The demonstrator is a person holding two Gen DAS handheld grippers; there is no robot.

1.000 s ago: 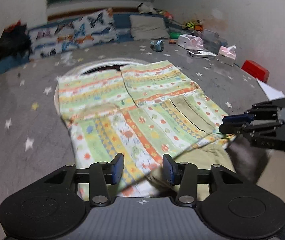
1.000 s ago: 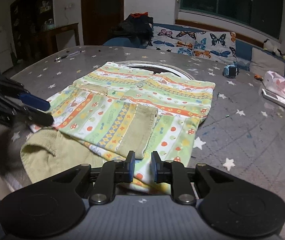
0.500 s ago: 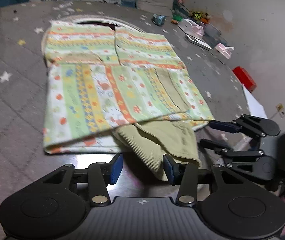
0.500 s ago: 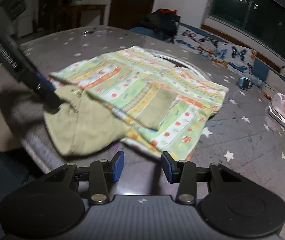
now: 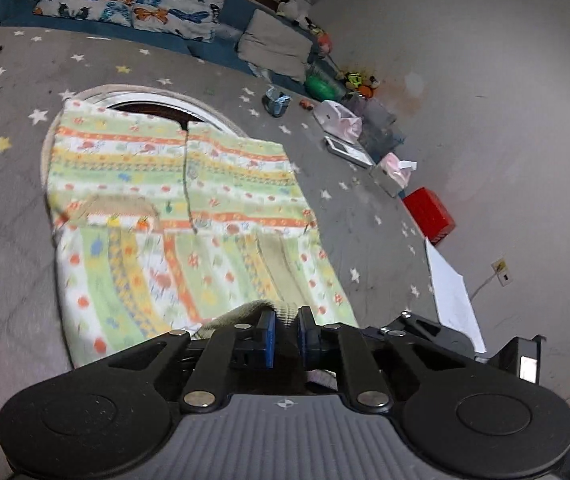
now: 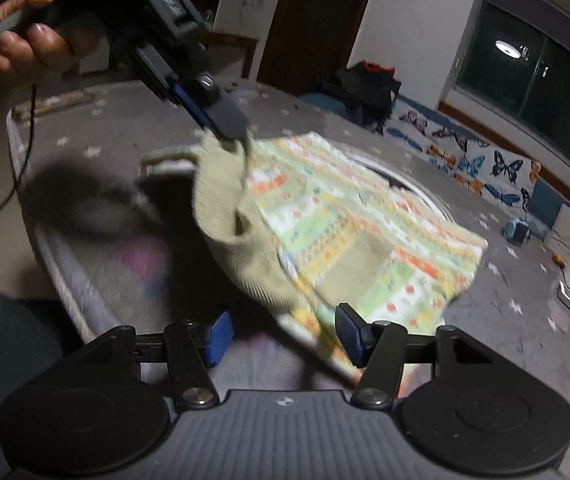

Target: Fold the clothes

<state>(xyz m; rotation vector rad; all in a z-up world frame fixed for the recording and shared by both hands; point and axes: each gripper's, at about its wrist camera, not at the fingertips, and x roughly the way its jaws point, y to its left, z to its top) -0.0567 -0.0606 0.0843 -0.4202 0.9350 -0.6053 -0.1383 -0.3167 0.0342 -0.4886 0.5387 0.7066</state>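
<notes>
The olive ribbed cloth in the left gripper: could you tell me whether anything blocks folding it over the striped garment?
Nothing visible does. The left gripper, jaws closing, pinches the olive ribbed cloth above the table edge, and the striped garment lies flat, nothing on it.

The mat [image 5: 13, 208] lies bare left of the garment [image 5: 173, 200] and along its near edge; toward the right edge a toy [image 5: 276, 102], bags [image 5: 339, 122], a tissue box [image 5: 395, 170] and a red box [image 5: 429, 214] crowd the way
</notes>
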